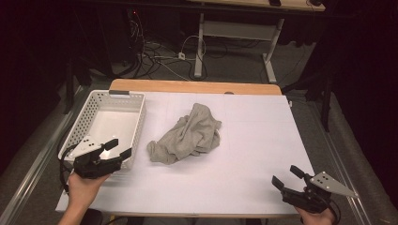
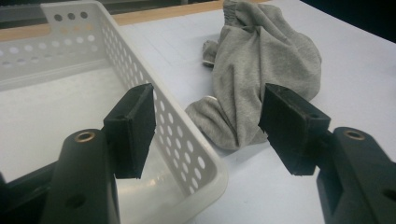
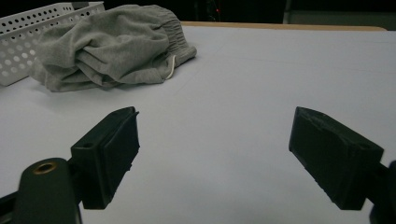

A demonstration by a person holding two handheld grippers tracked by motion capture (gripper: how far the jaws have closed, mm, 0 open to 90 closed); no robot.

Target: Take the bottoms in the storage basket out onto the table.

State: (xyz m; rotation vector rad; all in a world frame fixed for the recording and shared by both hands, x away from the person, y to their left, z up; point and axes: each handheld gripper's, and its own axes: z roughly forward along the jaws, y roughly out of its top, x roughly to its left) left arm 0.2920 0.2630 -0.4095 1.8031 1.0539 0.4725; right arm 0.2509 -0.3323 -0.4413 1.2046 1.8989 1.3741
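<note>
A crumpled grey garment (image 1: 190,134) with an elastic waistband and a white drawstring lies mid-table; it shows too in the left gripper view (image 2: 261,70) and the right gripper view (image 3: 112,44). An empty white perforated basket (image 1: 136,123) stands left of it. My left gripper (image 1: 118,148) hovers open over the basket's near right corner (image 2: 205,172), jaws pointing toward the garment, nothing between them. Over the table's near right corner my right gripper (image 1: 286,176) is open and empty, well short of the garment, above bare white tabletop (image 3: 219,140).
The white table cover (image 1: 253,140) has a wooden edge (image 1: 197,86) at the far side. Beyond it are another desk's legs (image 1: 199,47) and loose cables (image 1: 155,56) on the floor. Dark floor flanks both sides.
</note>
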